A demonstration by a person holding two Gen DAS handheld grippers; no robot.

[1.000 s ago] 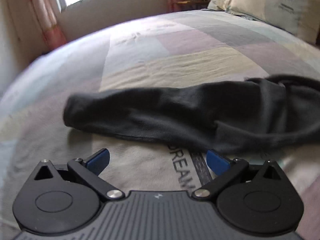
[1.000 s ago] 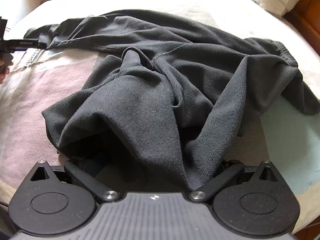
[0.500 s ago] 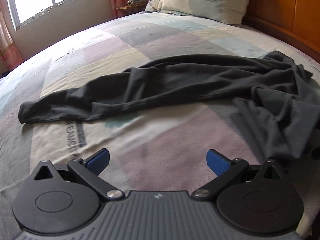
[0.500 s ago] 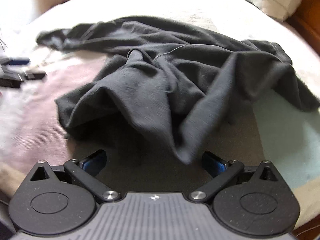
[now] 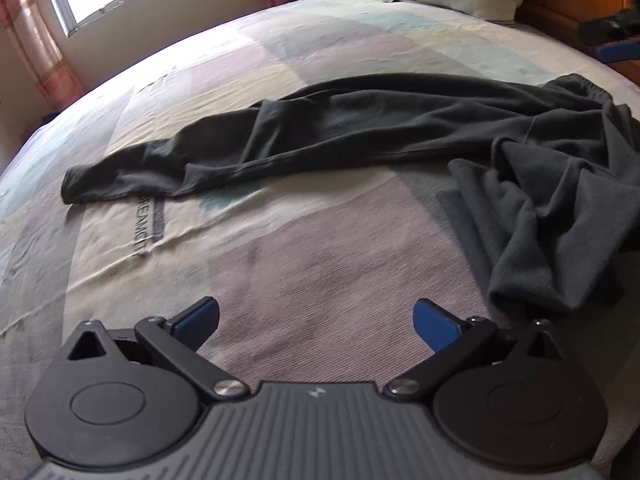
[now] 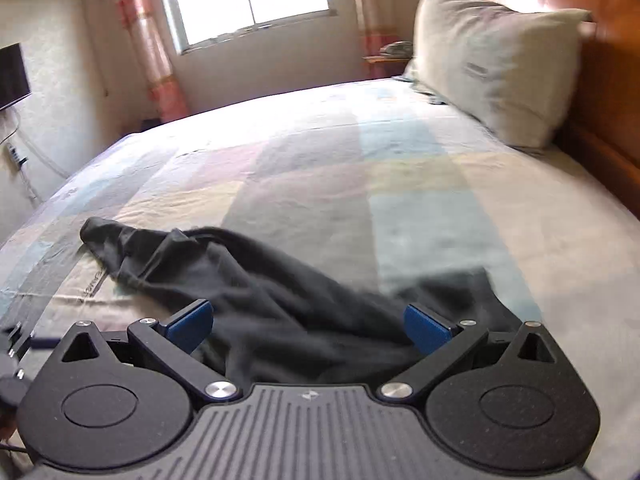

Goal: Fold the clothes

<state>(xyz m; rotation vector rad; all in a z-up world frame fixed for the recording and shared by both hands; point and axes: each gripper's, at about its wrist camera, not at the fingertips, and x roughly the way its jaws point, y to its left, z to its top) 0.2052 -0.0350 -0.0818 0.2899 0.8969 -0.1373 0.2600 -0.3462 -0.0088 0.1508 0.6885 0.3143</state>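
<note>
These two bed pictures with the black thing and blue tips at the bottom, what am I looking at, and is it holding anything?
Each picture comes from a camera on a hand-held tool with two fingers, one tool per hand. The black shape at the bottom is the tool itself. The left gripper hangs open over the patchwork bedspread, holding nothing. The right gripper is open too, with a dark grey garment lying loose between its blue fingers, not pinched. The left view shows the same garment stretched across the bed, one end bunched. A pillow leans on the wooden headboard.
</note>
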